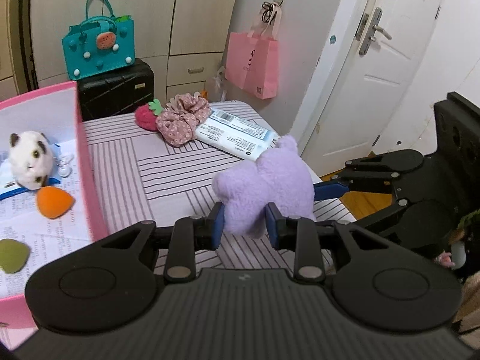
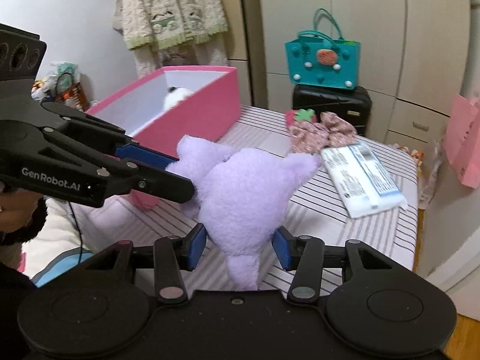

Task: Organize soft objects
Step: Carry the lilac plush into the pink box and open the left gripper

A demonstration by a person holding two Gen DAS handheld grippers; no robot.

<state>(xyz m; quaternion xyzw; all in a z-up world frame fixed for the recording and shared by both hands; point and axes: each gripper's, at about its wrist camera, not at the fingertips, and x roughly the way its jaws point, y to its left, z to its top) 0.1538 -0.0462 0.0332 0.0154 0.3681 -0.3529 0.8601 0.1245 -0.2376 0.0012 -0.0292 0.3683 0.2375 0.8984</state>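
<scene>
The purple plush [image 1: 267,180] hangs in the air above the striped desk [image 1: 168,162], clear of its cloth, and both tools grip it at once. The left tool [image 1: 244,225] is clenched on a narrow lower lobe of the plush, its blue pads pressing in from either side; in the right wrist view that same tool [image 2: 180,165] reaches in from the left and bites the plush's far lobe. The right tool [image 2: 240,246] holds the plush's broad body between its pads, which dent the fur on both flanks, while a small limb dangles below them toward the camera. In the left wrist view the right tool's blue finger [image 1: 330,189] reaches in from the right and disappears behind the plush.

Taking the plush as the landmark: the pink box [image 1: 87,162] stands to its left on the desk, open at the top, with a white plush [image 1: 30,159], an orange piece [image 1: 54,201] and a green piece [image 1: 13,255] lying inside. Beyond the plush, near the desk's far edge, lie a white packet [image 1: 237,135], a floral cloth bundle [image 1: 183,123] touching that packet, and a red strawberry [image 1: 147,115] just beside the bundle. Farther back, off the desk, a teal bag [image 1: 99,45] sits on a black case [image 1: 117,90]
</scene>
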